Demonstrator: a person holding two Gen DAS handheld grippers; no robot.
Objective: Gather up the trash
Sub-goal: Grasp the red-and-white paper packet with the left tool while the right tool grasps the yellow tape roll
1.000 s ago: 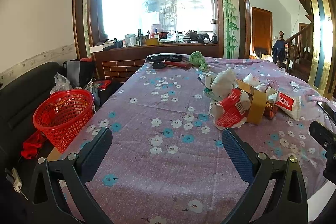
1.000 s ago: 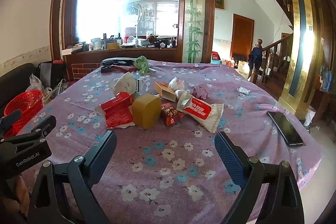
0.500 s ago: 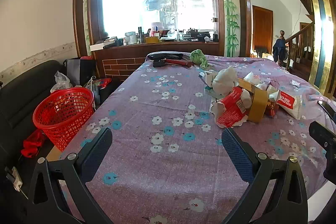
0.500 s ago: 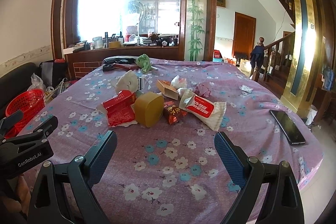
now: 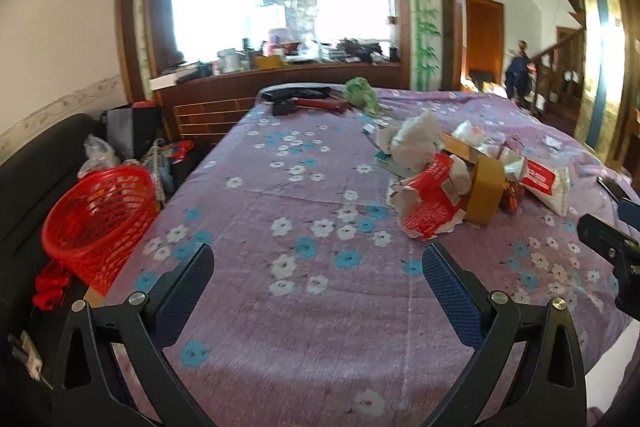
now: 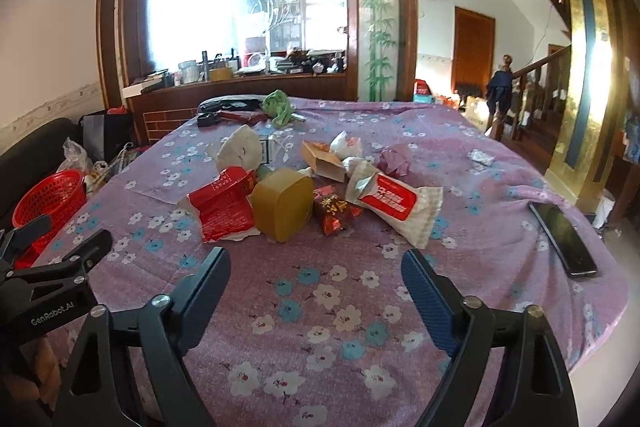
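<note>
Two hand-held grippers poised over a flowered purple bench, trash heaped beyond.

Left hand-held gripper (image 5: 318,267) spread wide, gripping nothing, only bare cloth between its fingers. Right hand-held gripper (image 6: 316,269) also wide but with jaws closing, nothing between them, aimed toward the trash pile (image 6: 304,187) just beyond its tips. Piled mid-bench (image 6: 320,327): red-and-white wrapper (image 6: 224,207) at left, touching a tan box (image 6: 282,207); small red foil packet (image 6: 334,213) beside that; white-and-red pouch (image 6: 396,205) to the right; crumpled white paper (image 6: 240,149) and an open carton (image 6: 322,159) farther back. Black phone (image 6: 562,239) lying near the right edge, well apart from the heap. Red mesh basket (image 5: 98,217) standing off the bench's left side, beside a dark sofa (image 5: 28,167).
</note>
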